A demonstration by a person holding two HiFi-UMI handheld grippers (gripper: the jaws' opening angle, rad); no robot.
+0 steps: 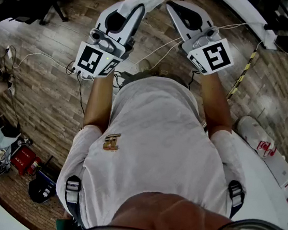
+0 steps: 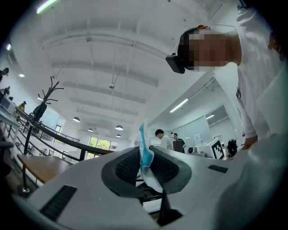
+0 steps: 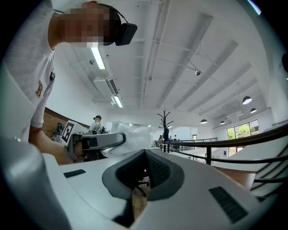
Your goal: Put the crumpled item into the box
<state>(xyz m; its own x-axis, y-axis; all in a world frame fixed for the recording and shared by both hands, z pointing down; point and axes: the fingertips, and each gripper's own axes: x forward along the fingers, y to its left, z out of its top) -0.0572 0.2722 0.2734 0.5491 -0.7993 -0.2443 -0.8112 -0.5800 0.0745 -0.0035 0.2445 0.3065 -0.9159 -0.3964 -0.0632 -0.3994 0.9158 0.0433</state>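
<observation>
Shirt (image 1: 154, 155) blocks floor (image 1: 50, 74); left gripper (image 2: 144, 162) clamps crumpled item (image 2: 143, 140).

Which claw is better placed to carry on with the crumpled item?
Left: the left claw already grips the crumpled item, while the right claw is shut and empty.

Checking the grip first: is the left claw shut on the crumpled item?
Shut on it: in the left gripper view, the left claw pinches the crumpled item between both pads.
</observation>
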